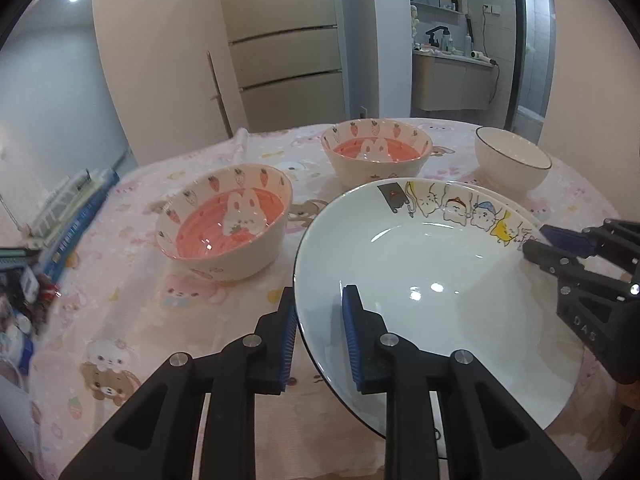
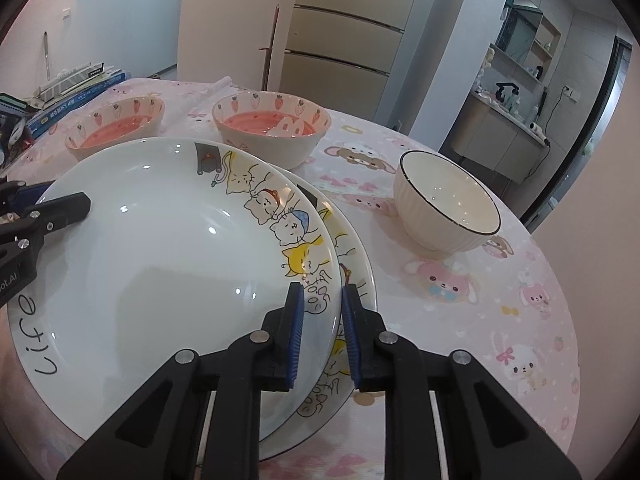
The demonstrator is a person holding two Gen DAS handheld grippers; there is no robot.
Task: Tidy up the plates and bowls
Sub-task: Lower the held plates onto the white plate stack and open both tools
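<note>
A white cat-print plate (image 1: 420,280) is held tilted above a second cat-print plate (image 2: 356,280) on the table. My left gripper (image 1: 320,336) is shut on the top plate's left rim. My right gripper (image 2: 320,336) is shut on the top plate's right rim (image 2: 316,300), and it also shows in the left wrist view (image 1: 536,240). Two pink strawberry bowls (image 1: 224,224) (image 1: 376,152) sit behind. A white bowl with a dark rim (image 1: 512,164) (image 2: 444,200) stands to the right.
The round table has a pink cartoon cloth (image 2: 480,300). Books and clutter (image 1: 68,216) lie at the table's left edge. A fridge (image 1: 284,40) and a bathroom counter stand behind the table.
</note>
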